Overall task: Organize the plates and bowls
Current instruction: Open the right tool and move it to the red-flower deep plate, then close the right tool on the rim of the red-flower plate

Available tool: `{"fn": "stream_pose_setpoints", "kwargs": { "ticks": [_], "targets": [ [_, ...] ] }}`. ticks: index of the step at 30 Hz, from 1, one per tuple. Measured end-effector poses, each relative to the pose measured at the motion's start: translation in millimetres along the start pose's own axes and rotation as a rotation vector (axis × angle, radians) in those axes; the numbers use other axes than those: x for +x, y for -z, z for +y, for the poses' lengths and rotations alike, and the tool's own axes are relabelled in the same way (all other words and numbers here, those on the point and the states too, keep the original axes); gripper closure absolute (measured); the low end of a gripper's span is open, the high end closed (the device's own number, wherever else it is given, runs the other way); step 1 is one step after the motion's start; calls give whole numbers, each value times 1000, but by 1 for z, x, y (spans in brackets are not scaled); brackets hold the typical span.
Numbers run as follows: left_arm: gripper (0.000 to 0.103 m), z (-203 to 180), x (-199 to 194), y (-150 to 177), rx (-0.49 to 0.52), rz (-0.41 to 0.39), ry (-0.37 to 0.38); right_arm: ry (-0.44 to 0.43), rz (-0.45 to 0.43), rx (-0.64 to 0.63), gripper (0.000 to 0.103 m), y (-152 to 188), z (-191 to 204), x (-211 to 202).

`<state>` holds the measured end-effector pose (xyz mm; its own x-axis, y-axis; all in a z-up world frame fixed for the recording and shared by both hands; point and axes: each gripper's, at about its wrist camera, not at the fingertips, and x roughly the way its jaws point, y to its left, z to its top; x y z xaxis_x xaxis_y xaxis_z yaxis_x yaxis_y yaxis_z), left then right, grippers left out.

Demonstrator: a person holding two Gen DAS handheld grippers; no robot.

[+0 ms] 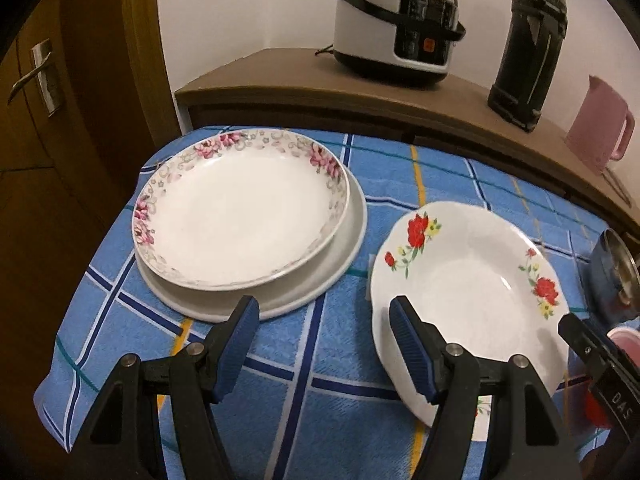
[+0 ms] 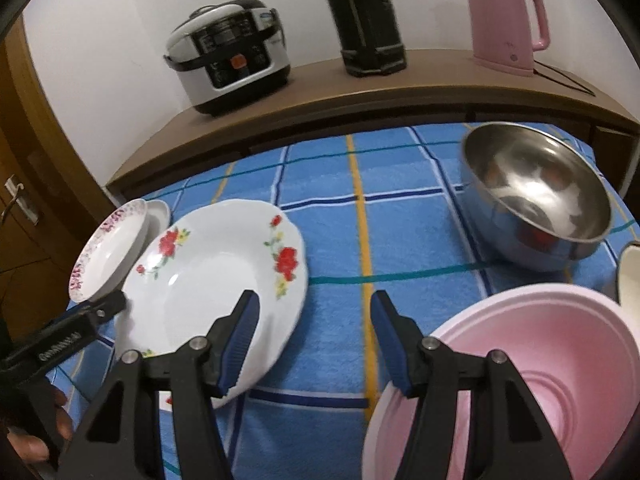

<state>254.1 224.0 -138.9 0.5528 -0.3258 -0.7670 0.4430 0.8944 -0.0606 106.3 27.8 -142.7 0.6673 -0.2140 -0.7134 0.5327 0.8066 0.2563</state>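
Both hand-held grippers (image 1: 324,312) (image 2: 316,306) hover spread.

Both wrist views look down close, sharing the red-flowered plate (image 1: 460,288).

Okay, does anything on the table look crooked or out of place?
Yes: the red-flowered plate looks tilted, its right edge raised off the blue checked cloth. The pink-flowered plate sits off-centre on the plain white plate beneath. Nothing spilled or broken.
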Motion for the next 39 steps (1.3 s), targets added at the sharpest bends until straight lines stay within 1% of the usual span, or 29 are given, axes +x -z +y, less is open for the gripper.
{"fn": "stream_pose_setpoints", "kwargs": {
  "ticks": [2, 4, 6, 9, 12, 14, 15, 17, 19, 21, 24, 27, 29, 30, 31, 32, 33, 34, 36, 37, 38, 39],
  "targets": [
    [33, 4, -2, -3, -11, -10, 0, 39, -17, -3, 44, -1, -2, -6],
    [33, 7, -3, -4, -15, -13, 3, 48, -35, 19, 44, -1, -2, -15],
    [33, 9, -6, -5, -13, -19, -1, 24, -67, 33, 42, -5, 3, -25],
    [33, 14, -12, -8, -28, -42, -12, 11, -123, -19, 42, -13, 26, -34],
    [33, 19, -13, -10, -56, -40, -1, -16, -141, -54, 36, -21, 45, -24],
    [33, 18, -9, -9, -58, -21, 9, -8, -112, -48, 34, -24, 48, -9],
    [33, 17, -7, -8, -52, -14, 8, -15, -82, -46, 34, -24, 47, 1],
    [33, 14, -2, -6, -44, 0, 6, 11, -41, -54, 34, -23, 41, 15],
    [33, 11, 2, -5, -42, 8, 21, 34, -28, -49, 34, -21, 32, 21],
    [33, 7, 7, -5, -42, 19, 36, 38, -1, -26, 34, -20, 22, 26],
    [33, -1, 12, -5, -28, 31, 38, 38, 27, -19, 34, -18, 13, 30],
    [33, -5, 15, -4, -28, 34, 49, 6, 54, -40, 43, -15, 14, 32],
    [33, -8, 18, -4, -25, 42, 56, -21, 82, -54, 51, -12, 16, 36],
    [33, -10, 18, -3, -16, 36, 48, -37, 95, -55, 53, -11, 15, 38],
    [33, -11, 18, -3, -5, 37, 46, -50, 105, -55, 58, -9, 15, 40],
    [33, -13, 18, -2, 4, 35, 47, -49, 101, -57, 61, -9, 15, 40],
    [33, -14, 19, -2, 6, 35, 51, -48, 97, -60, 63, -9, 15, 40],
    [33, -15, 19, -2, 6, 36, 60, -57, 103, -59, 65, -9, 14, 40],
    [33, -19, 21, -2, 2, 47, 101, -91, 115, -58, 72, -10, 13, 41],
    [33, -21, 22, -1, 2, 48, 114, -108, 122, -59, 79, -11, 13, 41],
    [39, -24, 22, -1, 9, 47, 126, -118, 127, -64, 81, -11, 14, 41],
    [52, -26, 23, 0, 17, 51, 133, -114, 123, -71, 81, -10, 15, 40]
  ]
}}
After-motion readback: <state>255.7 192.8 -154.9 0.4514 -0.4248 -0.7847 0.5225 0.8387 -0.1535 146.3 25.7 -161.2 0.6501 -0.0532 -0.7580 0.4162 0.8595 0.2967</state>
